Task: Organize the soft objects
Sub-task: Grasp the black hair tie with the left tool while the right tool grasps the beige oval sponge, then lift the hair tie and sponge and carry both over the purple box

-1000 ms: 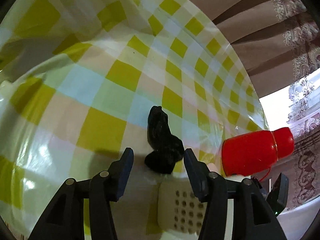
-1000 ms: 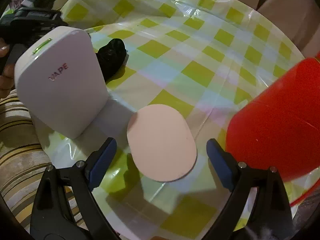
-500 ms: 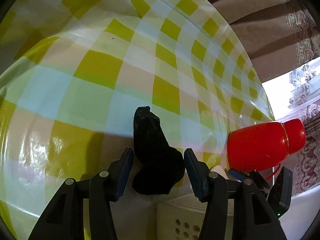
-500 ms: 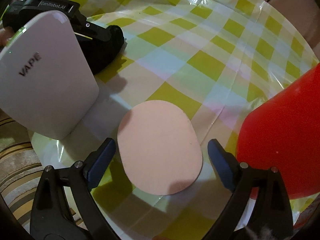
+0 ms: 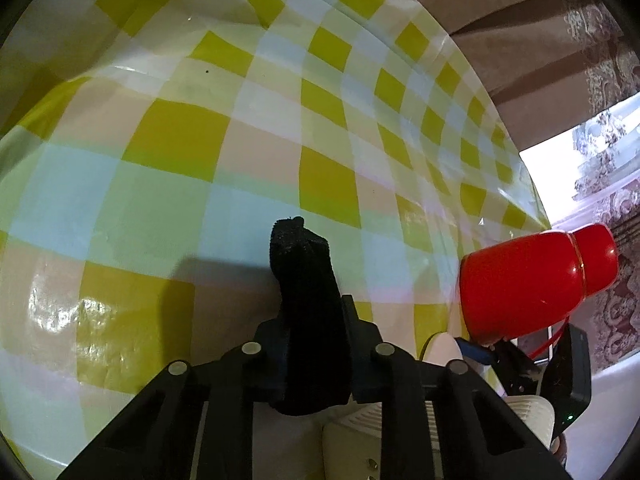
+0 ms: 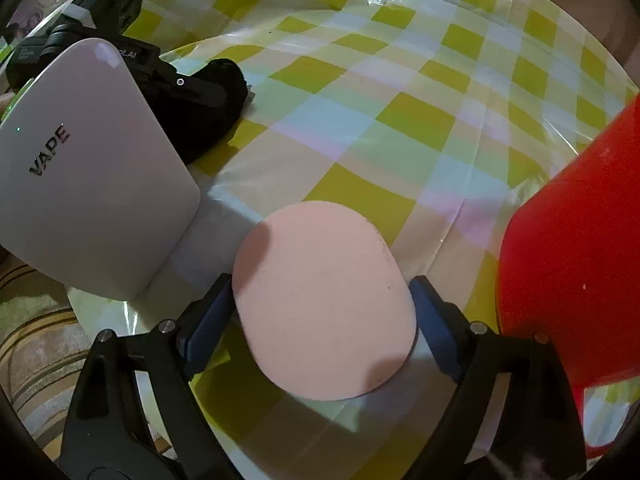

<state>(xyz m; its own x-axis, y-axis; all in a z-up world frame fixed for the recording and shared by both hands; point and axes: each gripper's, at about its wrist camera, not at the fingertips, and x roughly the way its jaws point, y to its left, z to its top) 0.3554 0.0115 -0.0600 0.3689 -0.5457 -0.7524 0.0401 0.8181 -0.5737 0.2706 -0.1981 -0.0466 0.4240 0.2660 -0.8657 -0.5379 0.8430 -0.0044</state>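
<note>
1. Checked yellow-and-white plastic cloth covers the bench; brown curtains hang beyond its far edge from 12 to 2 o'clock in the left wrist view.
2. Black soft object, a crumpled cloth-like piece, now sits between the jaws of the left gripper; a second ago those jaws stood wider with the piece only near their tips; they are closing, both pads pressing its sides, so I judge the pick-up of this item nearly secured.
3. Pink oval sponge lies flat on the bench between the jaws of the right gripper, which has dropped closer around it since a second ago; the jaws are closing slightly yet remain wide, their pads just beside its edges rather than squeezing; that grasp looks next.
4. White "VAPE" device stands just beside the sponge at 9 o'clock; red flask crowds 3 o'clock; the bench edge runs close at 7 o'clock.
5. Open room lies toward 12 o'clock, across bare cloth; lifting straight up seems safest.
</note>
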